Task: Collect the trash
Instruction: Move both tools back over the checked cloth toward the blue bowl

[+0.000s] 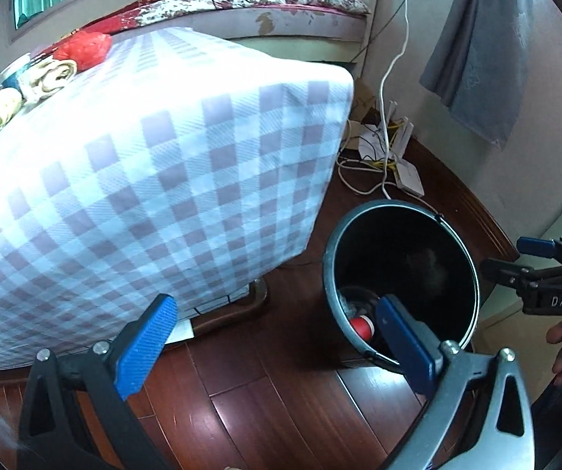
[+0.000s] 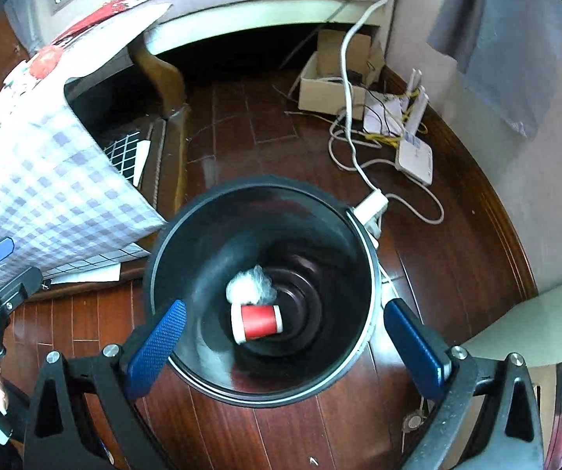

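Note:
A dark round bin (image 2: pixel 187 235) stands on the wooden floor beside the checked table. At its bottom lie a red and white cup (image 2: pixel 256 322) on its side and a crumpled clear wrapper (image 2: pixel 250 284). My right gripper (image 2: pixel 285 346) hangs straight over the bin mouth, open, nothing between its blue pads. In the left wrist view the bin (image 1: pixel 453 231) is at lower right with the cup (image 1: pixel 362 327) just showing. My left gripper (image 1: pixel 273 344) is open and empty beside the bin's left rim. The right gripper (image 1: pixel 531 258) shows at the far right edge.
A table under a blue and white checked cloth (image 1: pixel 155 180) carries a red bag (image 1: pixel 85 49) and rolled items (image 1: pixel 48 76) at its far end. Behind the bin lie a router (image 2: pixel 416 158), tangled cables (image 2: pixel 351 149) and a cardboard box (image 2: pixel 328 82). A grey towel (image 1: pixel 480 51) hangs on the wall.

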Motion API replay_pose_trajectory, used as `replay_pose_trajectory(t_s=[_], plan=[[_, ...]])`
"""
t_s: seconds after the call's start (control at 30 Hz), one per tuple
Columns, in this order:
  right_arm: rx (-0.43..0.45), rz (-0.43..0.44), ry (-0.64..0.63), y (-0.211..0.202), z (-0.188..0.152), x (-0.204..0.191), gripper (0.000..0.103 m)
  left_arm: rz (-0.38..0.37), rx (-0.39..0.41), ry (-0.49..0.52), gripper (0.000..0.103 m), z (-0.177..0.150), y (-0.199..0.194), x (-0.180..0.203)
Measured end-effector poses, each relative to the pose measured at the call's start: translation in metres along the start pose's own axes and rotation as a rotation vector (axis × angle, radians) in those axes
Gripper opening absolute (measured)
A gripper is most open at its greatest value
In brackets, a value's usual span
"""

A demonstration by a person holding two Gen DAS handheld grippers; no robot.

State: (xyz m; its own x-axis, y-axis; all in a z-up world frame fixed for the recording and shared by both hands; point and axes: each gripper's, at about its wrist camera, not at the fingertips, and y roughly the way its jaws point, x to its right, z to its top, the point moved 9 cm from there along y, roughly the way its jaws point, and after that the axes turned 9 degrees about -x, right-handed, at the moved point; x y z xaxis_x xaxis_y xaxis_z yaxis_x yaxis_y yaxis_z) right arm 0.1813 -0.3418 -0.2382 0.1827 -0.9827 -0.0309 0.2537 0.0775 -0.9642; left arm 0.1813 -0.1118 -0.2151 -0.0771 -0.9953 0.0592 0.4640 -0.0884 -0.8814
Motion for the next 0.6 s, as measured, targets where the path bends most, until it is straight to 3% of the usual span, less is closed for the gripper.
replay_pose_trajectory(t_s=[0.6], plan=[[0.068, 0.017, -0.107, -0.025, 0.017, -0.062, 0.102, 0.045, 0.071, -0.063, 0.102, -0.002, -0.055, -0.049]])
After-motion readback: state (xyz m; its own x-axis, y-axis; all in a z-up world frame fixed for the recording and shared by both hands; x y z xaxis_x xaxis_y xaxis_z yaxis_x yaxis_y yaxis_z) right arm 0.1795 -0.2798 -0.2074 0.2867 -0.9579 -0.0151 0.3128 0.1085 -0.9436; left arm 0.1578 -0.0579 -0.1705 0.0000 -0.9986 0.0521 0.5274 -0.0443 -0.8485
